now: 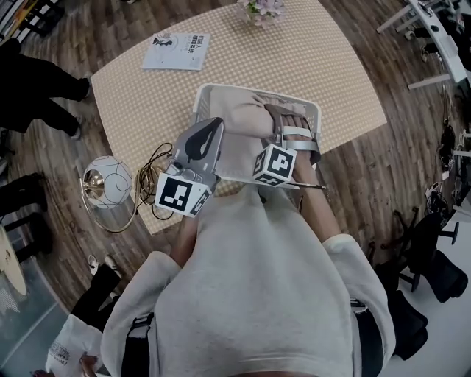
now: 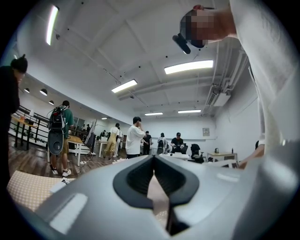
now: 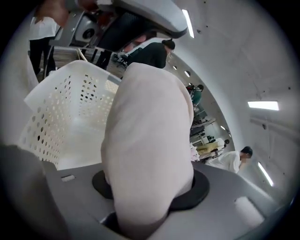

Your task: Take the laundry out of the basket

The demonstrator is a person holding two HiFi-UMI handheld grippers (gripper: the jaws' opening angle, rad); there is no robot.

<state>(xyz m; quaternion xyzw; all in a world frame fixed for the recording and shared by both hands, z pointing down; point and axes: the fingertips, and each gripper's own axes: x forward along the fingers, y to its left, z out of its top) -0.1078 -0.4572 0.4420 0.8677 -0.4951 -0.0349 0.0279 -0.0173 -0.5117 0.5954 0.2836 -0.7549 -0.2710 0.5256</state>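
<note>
A white perforated laundry basket [image 1: 210, 92] stands on the checked tablecloth [image 1: 331, 81]. A pale pinkish cloth [image 1: 243, 121] rises out of it and hangs over its near rim. My right gripper [image 1: 271, 112] is over the basket's right half. In the right gripper view its jaws are shut on a thick bunch of that cloth [image 3: 150, 140], with the basket wall [image 3: 61, 108] behind and below. My left gripper [image 1: 218, 124] sits by the basket's left side, pointing level. Its jaws [image 2: 153, 164] are closed with a thin strip of the cloth [image 2: 157, 194] showing between the pads.
A booklet [image 1: 176, 51] and a flower vase [image 1: 261, 11] lie at the table's far side. A wire globe lamp [image 1: 108, 184] with its cable [image 1: 151, 173] sits at the near left corner. A person stands at left [image 1: 37, 96]; office chairs [image 1: 434, 258] at right.
</note>
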